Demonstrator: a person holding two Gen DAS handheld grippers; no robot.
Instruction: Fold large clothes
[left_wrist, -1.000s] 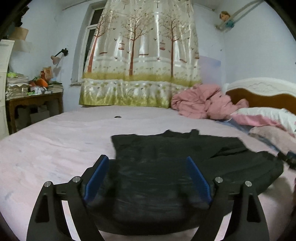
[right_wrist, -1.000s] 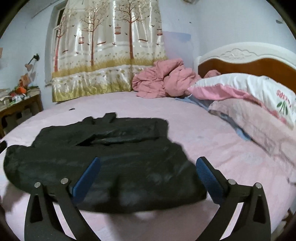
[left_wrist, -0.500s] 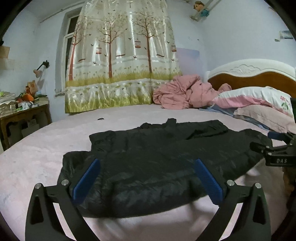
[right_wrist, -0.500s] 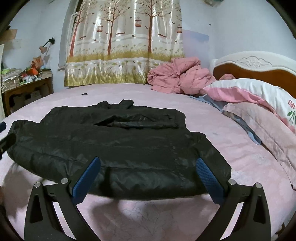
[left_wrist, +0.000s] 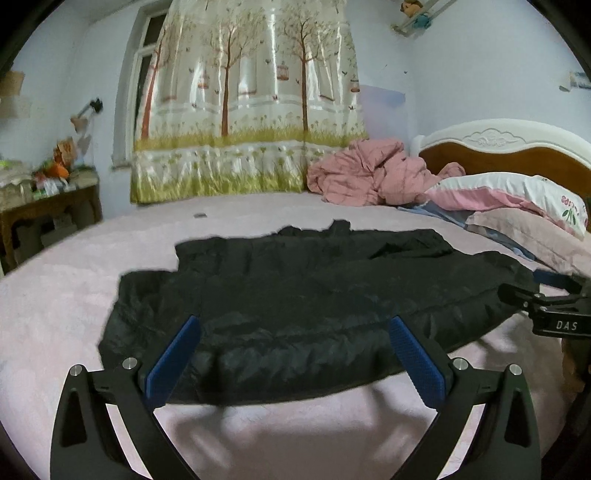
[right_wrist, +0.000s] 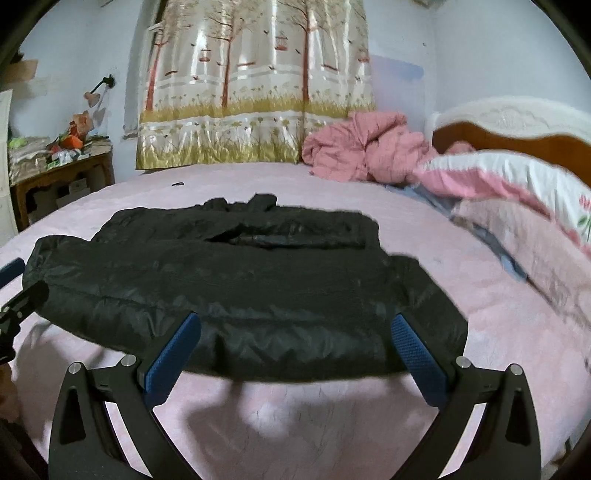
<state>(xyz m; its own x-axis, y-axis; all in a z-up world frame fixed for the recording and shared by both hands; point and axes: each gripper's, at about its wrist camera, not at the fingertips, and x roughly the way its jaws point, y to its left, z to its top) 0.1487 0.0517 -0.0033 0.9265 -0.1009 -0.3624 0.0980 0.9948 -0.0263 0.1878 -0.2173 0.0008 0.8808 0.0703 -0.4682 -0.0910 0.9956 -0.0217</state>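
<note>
Both grippers, left (left_wrist: 293, 354) and right (right_wrist: 295, 350), have backed off the jacket (left_wrist: 303, 291), jaws wide, empty. It lies flat on the bed (left_wrist: 55, 295); grip its near hem evenly at 2 points.

Black puffer jacket (left_wrist: 314, 295) lies flat on the pink bed sheet (left_wrist: 74, 295), roughly mid-bed, well short of the headboard end. Quilted, slightly shiny fabric with horizontal stitched channels. It is folded into a wide, low stack: broad lower layer nearest the foot of the bed, a narrower folded layer on top toward the far side. A small collar or hood bump sticks up at the far edge. In the right wrist view the jacket (right_wrist: 240, 288) shows a dark slit along the upper layer, probably an open front or a tucked sleeve; too blurred to confirm. Near edge is puffy, rounded and casts a shadow on the sheet.
</note>
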